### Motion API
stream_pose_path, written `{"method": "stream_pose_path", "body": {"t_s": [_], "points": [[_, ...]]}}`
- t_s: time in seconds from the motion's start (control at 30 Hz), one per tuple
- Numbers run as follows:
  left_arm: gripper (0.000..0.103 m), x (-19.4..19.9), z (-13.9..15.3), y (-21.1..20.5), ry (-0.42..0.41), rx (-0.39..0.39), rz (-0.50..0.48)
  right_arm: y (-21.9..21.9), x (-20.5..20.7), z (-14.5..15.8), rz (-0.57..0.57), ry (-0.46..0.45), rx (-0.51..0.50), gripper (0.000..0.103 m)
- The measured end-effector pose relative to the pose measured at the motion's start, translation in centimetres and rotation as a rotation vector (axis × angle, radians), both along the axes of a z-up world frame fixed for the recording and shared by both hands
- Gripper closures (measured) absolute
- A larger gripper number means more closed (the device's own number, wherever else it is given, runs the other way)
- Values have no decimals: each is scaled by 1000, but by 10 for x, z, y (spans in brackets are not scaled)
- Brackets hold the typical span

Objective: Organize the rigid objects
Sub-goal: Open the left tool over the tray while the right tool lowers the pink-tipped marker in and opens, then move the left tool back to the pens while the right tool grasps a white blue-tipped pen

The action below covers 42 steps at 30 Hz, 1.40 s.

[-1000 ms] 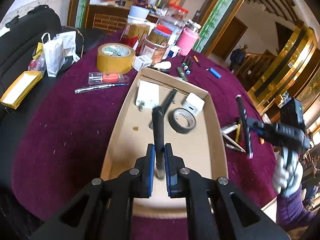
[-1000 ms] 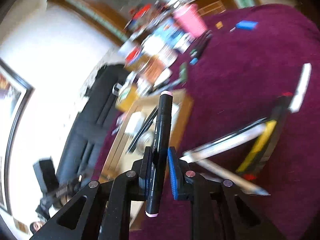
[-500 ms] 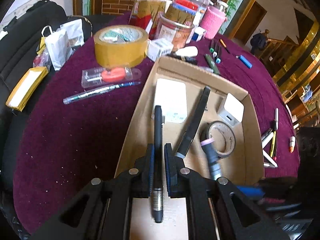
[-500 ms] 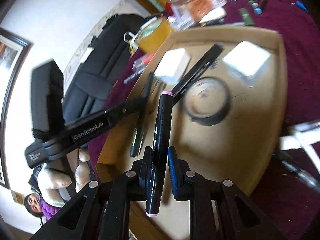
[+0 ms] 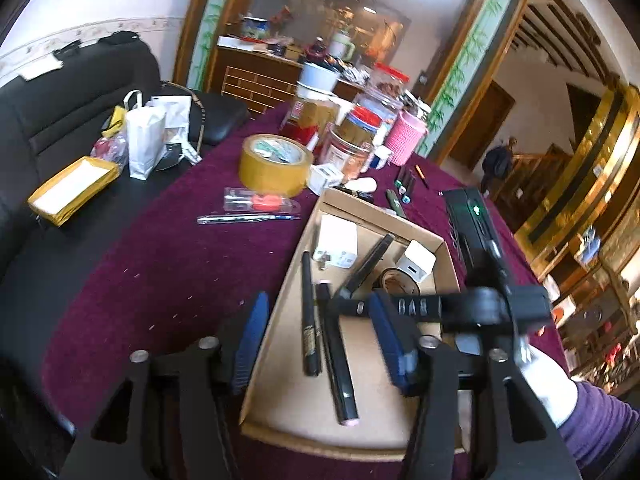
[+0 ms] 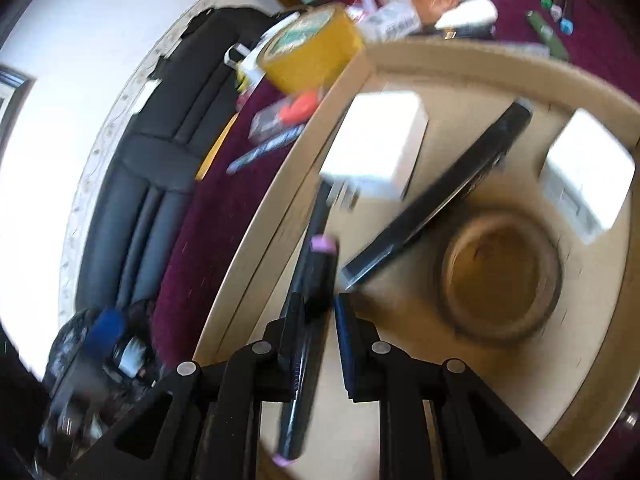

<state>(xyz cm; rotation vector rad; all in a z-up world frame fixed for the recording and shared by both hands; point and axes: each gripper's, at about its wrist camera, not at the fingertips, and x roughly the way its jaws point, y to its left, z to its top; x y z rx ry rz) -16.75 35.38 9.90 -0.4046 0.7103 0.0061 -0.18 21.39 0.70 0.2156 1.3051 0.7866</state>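
A shallow cardboard tray (image 5: pixel 280 312) sits on the purple tablecloth. In it lie a black pen (image 5: pixel 309 316), a black marker with pink ends (image 5: pixel 335 360), a long black bar (image 5: pixel 368 260), a tape ring (image 5: pixel 398 280) and two white chargers (image 5: pixel 338 240). My left gripper (image 5: pixel 320 336) is open and empty above the tray's near end. My right gripper (image 6: pixel 314 326) hangs over the tray with its jaws parted; the pink-ended marker (image 6: pixel 310 320) lies loose between them, by the pen. The tray rim (image 6: pixel 256 248) fills the right wrist view. The right gripper shows in the left view (image 5: pixel 352 306).
A yellow tape roll (image 5: pixel 274 164), jars and a pink cup (image 5: pixel 404 140) stand at the table's far side. A packaged tool (image 5: pixel 260 202) and a pen (image 5: pixel 248 219) lie left of the tray. A black sofa (image 5: pixel 60 120) with bags is at the left.
My left gripper opened, dropped the black pen in the tray and drew back. My right gripper came down into the tray and opened, leaving the pink-ended marker beside the pen.
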Motion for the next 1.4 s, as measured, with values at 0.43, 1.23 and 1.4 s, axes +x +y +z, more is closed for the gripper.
{"method": "stream_pose_path", "body": {"t_s": [0.43,1.23,1.4], "points": [[30,-37,-3,-2,-90,-197,4,-104,-20,47,-100,-183,91,43],[29,-6,12,-198,17,19,-315,-295,-31,39,-193,-326,-36,40],[29,-8,7,-208,49,40,-314,-253,-33,23,-52,-377,-123,45]]}}
